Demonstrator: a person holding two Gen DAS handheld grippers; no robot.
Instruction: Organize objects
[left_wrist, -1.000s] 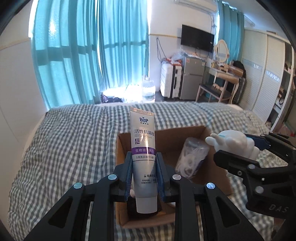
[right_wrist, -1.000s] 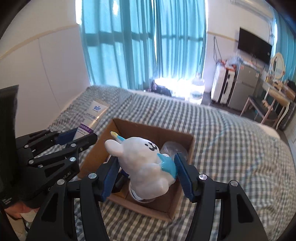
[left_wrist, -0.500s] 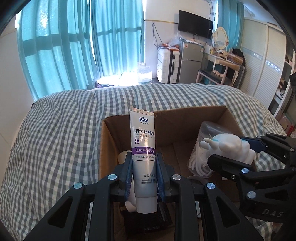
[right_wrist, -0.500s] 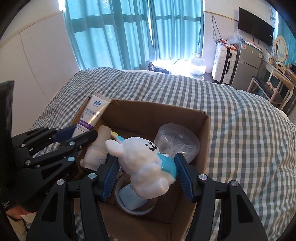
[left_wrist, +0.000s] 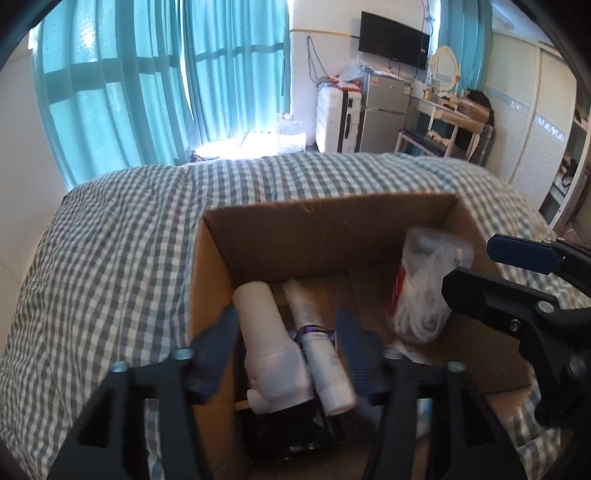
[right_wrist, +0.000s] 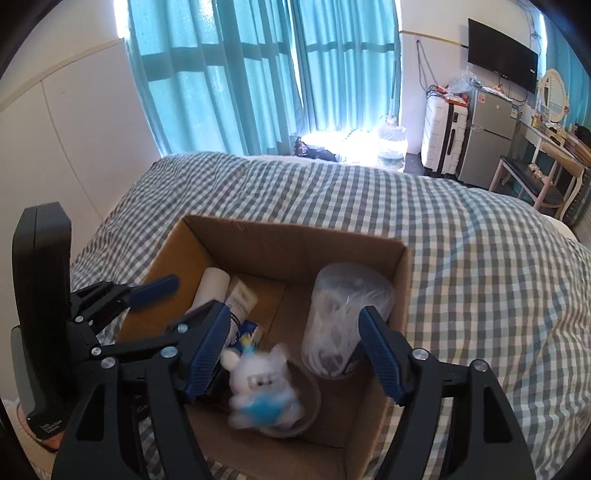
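An open cardboard box (left_wrist: 325, 206) (right_wrist: 295, 230) sits on the checked bed. Inside it a white toothpaste tube (left_wrist: 321, 354) (right_wrist: 242, 299) lies loose beside a white bottle (left_wrist: 269, 347) (right_wrist: 212, 288). My left gripper (left_wrist: 286, 321) (right_wrist: 173, 299) hovers over them; its jaws are opening and its pads touch neither. A white and blue bunny toy (right_wrist: 262, 387), blurred, sits low in the box on a clear round dish. My right gripper (right_wrist: 293, 314) (left_wrist: 491, 269) is above it, jaws opening, pads clear of the toy.
A clear jar of white swabs (right_wrist: 347, 317) (left_wrist: 424, 284) stands in the box's right part. Checked bedding (right_wrist: 480, 258) surrounds the box. Teal curtains, a suitcase and a small fridge stand beyond the bed.
Both grippers have sunk toward the box and opened. The toothpaste tube has left the left jaws and lies in the box. The bunny toy has dropped out of the right jaws.
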